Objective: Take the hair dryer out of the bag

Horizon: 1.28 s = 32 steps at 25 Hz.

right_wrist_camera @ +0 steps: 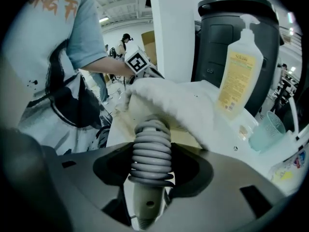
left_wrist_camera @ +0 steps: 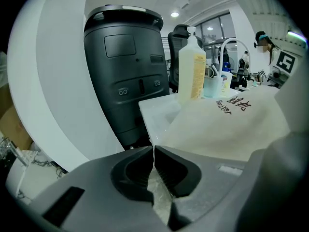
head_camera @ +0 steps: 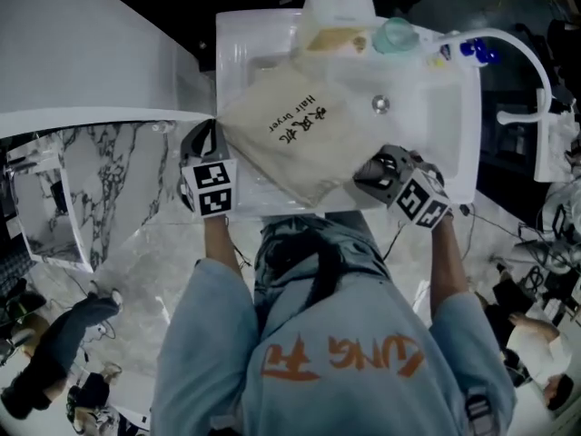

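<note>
Over sink (head_camera: 445, 139), hair dryer (right_wrist_camera: 152, 153) partway inside bag (head_camera: 281, 143)

The bag (head_camera: 286, 130) is cream cloth, matt and softly creased, with black print. The coiled cord (right_wrist_camera: 152, 153) looks like grey, matt, ribbed rubbery plastic. The basin (head_camera: 454, 143) is glossy white, with a shiny metal drain (head_camera: 380, 104). At its far edge, the bottle (right_wrist_camera: 239, 81) and cup (right_wrist_camera: 266, 129) are translucent plastic. The floor (head_camera: 145, 252) looks like polished marble.

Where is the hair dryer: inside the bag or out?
Partly out: its cord-wrapped handle sits in the right gripper, rest hidden under the bag.
</note>
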Each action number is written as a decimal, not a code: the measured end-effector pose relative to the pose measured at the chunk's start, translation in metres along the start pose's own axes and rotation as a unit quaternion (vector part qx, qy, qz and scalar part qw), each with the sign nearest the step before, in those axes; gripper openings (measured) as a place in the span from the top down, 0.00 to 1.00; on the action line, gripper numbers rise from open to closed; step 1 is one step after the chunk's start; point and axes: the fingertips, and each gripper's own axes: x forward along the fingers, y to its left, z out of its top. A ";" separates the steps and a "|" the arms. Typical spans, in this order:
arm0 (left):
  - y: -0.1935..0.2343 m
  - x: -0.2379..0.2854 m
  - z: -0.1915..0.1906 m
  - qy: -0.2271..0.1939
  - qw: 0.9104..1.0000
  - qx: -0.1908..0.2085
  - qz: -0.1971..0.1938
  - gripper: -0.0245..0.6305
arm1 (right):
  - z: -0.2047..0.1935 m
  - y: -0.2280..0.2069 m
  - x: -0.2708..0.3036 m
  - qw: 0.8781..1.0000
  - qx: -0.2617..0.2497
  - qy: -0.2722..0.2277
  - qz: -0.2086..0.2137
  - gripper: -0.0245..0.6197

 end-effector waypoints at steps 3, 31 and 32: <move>0.005 -0.001 0.004 0.004 1.000 0.006 0.017 0.95 | -0.008 0.001 -0.006 0.999 -0.038 0.002 0.014 0.60; -0.028 -0.061 0.051 -0.042 0.990 -0.041 0.128 0.95 | -0.116 -0.045 -0.031 0.939 -0.315 0.129 -0.039 0.60; -0.030 -0.066 0.054 -0.050 0.989 -0.048 0.128 0.95 | -0.121 -0.049 -0.028 0.938 -0.314 0.137 -0.043 0.60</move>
